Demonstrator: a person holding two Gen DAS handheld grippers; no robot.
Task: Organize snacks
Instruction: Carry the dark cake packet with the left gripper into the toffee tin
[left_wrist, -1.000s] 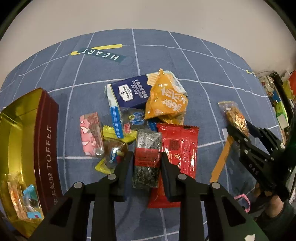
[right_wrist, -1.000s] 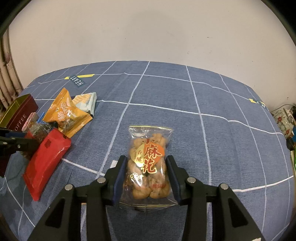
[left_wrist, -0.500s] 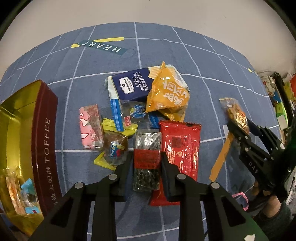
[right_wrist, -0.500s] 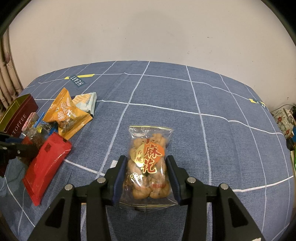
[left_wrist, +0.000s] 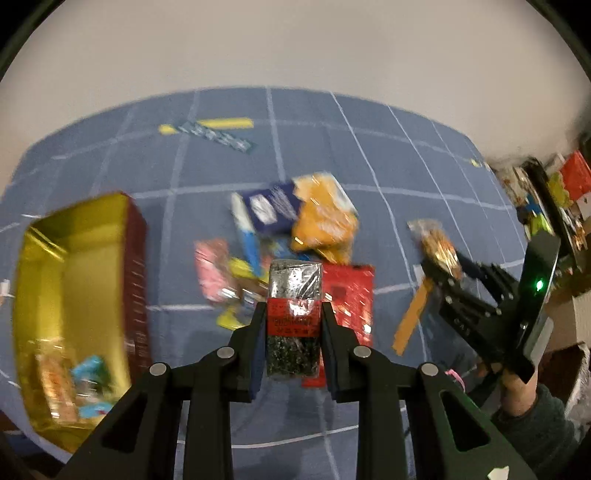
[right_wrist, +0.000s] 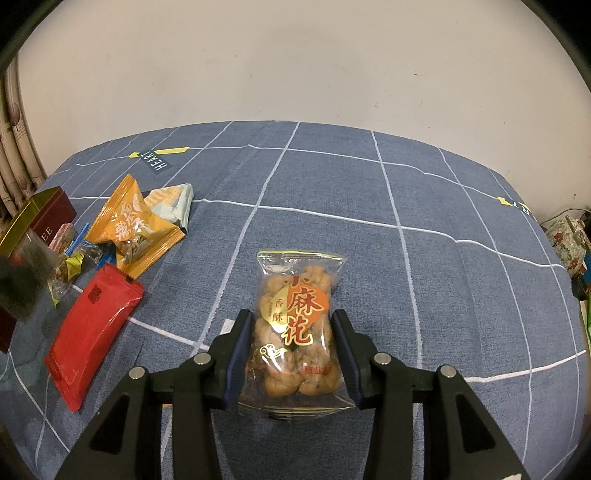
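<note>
My left gripper (left_wrist: 293, 314) is shut on a dark packet with a red band (left_wrist: 293, 295) and holds it above the blue checked cloth (left_wrist: 207, 166); the view is blurred. Below it lie a red packet (left_wrist: 351, 295), an orange packet (left_wrist: 325, 221), a navy box (left_wrist: 273, 206) and a pink packet (left_wrist: 210, 266). The open gold-lined toffee tin (left_wrist: 136, 273) stands at the left with a few sweets inside. My right gripper (right_wrist: 291, 325) is shut on a clear bag of fried dough twists (right_wrist: 295, 317), low over the cloth. It also shows in the left wrist view, as the right gripper (left_wrist: 443, 266).
The snack pile sits left of my right gripper: red packet (right_wrist: 92, 325), orange packet (right_wrist: 129, 225), tin (right_wrist: 37, 210). A pale wall backs the table. Cluttered shelves (left_wrist: 546, 206) stand at the right, a curtain (right_wrist: 14, 147) at the left. A person's hand (left_wrist: 517, 387) holds the right gripper.
My left gripper has risen with the dark packet, lifting it off the pile, and the tin and table look farther away. The right gripper and its bag have not moved.
</note>
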